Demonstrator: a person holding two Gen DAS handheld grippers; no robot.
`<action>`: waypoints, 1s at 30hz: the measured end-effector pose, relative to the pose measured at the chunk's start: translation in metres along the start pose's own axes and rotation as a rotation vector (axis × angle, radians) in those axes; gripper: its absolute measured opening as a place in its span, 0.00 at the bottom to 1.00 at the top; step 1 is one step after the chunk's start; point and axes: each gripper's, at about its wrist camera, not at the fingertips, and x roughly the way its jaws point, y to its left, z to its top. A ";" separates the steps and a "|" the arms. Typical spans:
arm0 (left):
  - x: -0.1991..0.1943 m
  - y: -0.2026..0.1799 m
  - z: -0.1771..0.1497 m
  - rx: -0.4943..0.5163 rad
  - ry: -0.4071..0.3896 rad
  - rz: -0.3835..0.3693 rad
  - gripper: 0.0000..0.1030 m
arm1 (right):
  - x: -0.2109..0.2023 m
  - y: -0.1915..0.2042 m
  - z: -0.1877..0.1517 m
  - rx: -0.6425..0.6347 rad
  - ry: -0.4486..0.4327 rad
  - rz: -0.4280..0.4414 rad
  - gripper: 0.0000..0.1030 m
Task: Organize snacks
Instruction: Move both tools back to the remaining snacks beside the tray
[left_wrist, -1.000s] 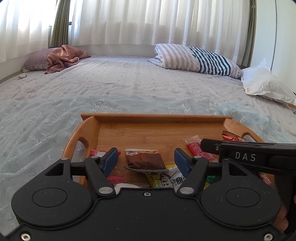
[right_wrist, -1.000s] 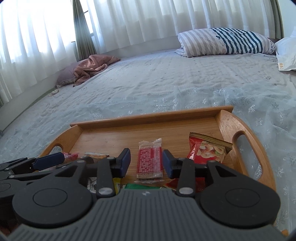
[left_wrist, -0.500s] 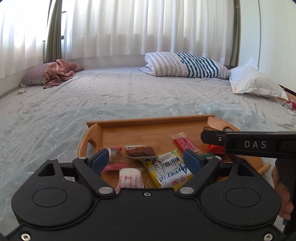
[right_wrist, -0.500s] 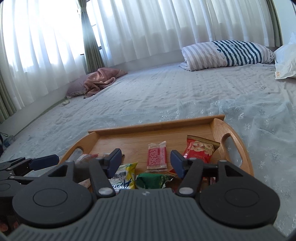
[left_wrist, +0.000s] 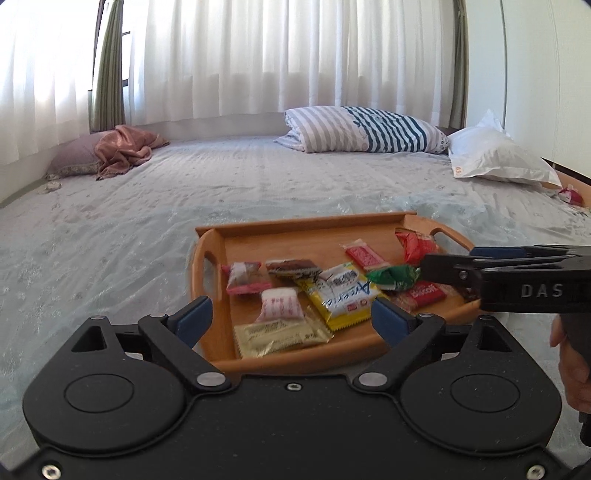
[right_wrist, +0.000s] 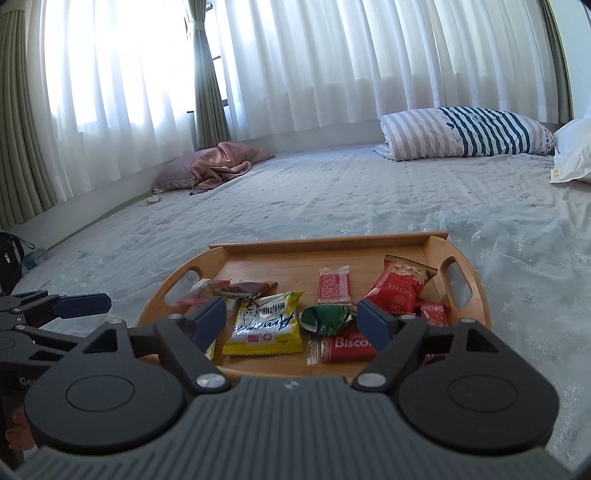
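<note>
The left gripper (left_wrist: 291, 319) is seen with jaws opening wide and nothing held; the right gripper (right_wrist: 291, 323) is likewise opening and empty, its pads clear of every packet; both are poised at the near edge of the tray (right_wrist: 325, 242), which is set on the bed (right_wrist: 332, 192). The snacks are all gathered in the tray, apparently so they can be carried as 1 load: a yellow packet (right_wrist: 267, 323), a green wrapper (right_wrist: 327, 317), a red bag (right_wrist: 397, 288), a red wafer (right_wrist: 334, 285), a biscuit pack (right_wrist: 349, 347), a brown bar (left_wrist: 293, 267) and a beige sachet (left_wrist: 280, 334); they lie loosely overlapped, so a clean pinch on any 1 may be hindered by its neighbours. Beyond, a striped pillow (left_wrist: 362, 129), a white bag (left_wrist: 495, 155) and a pink cloth (left_wrist: 123, 149) are seen well apart from the tray; curtains (left_wrist: 277, 55) close the background.
</note>
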 end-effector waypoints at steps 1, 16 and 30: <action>-0.003 0.003 -0.003 -0.007 0.004 0.004 0.90 | -0.003 0.001 -0.002 -0.005 -0.004 -0.002 0.85; -0.013 0.025 -0.052 -0.099 0.049 0.116 0.91 | -0.038 0.031 -0.064 -0.082 -0.040 -0.060 0.86; -0.006 0.012 -0.071 -0.105 0.069 0.139 0.86 | -0.042 0.040 -0.099 -0.076 -0.004 -0.070 0.72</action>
